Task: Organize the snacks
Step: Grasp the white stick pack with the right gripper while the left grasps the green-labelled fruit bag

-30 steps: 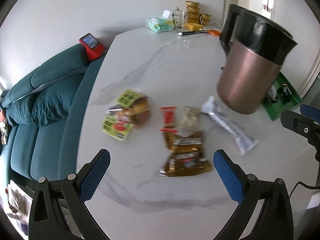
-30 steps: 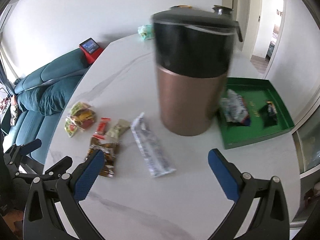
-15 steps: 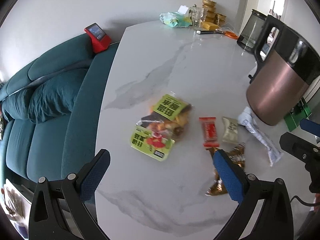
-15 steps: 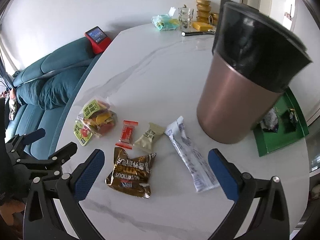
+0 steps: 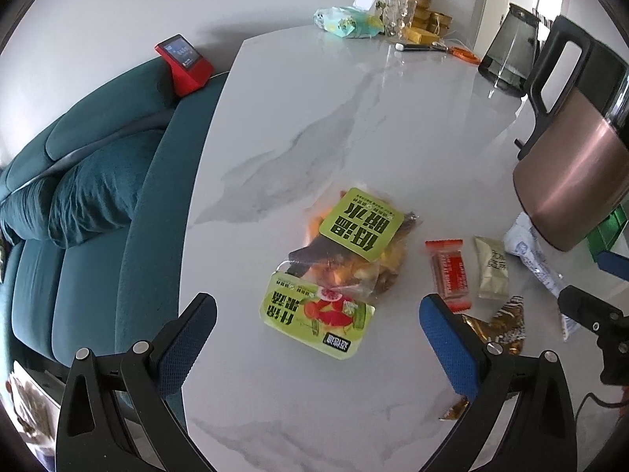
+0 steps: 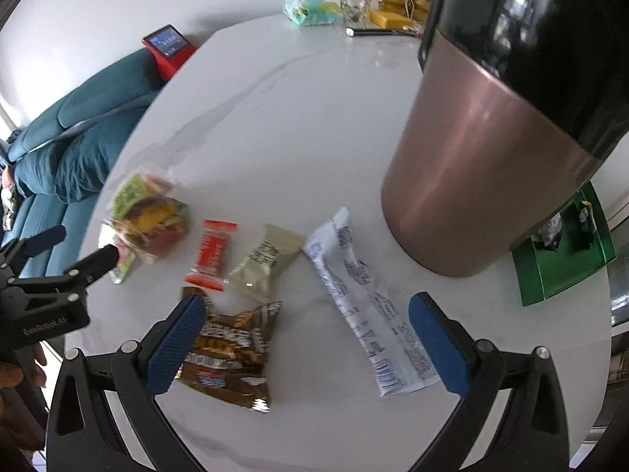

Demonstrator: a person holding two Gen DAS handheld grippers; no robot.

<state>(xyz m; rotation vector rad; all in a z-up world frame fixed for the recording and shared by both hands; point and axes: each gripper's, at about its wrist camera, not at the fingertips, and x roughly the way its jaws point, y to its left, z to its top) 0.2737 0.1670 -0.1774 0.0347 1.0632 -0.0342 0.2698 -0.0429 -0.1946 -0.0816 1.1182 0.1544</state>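
Observation:
Several snacks lie on the white marble table (image 5: 298,90). A clear bag with green labels (image 5: 338,267) (image 6: 145,216) sits just ahead of my open left gripper (image 5: 314,334). To its right lie a red bar (image 5: 450,273) (image 6: 212,251), a beige packet (image 5: 491,271) (image 6: 265,261), a white pouch (image 6: 365,306) and a brown foil bag (image 6: 232,350). My right gripper (image 6: 306,338) hangs open above the table between the brown bag and the white pouch, holding nothing. A green tray (image 6: 566,263) at the far right holds two dark packets.
A tall copper and black kettle (image 6: 483,137) (image 5: 570,181) stands between the snacks and the green tray. A teal sofa (image 5: 78,204) runs along the table's left edge, with a red device (image 5: 182,63) on it. Jars, a glass and scissors crowd the far end (image 5: 401,19).
My left gripper has swung left, bringing the green-labelled bag between its fingers. My right gripper has moved left and lower, from in front of the kettle to over the brown bag and white pouch.

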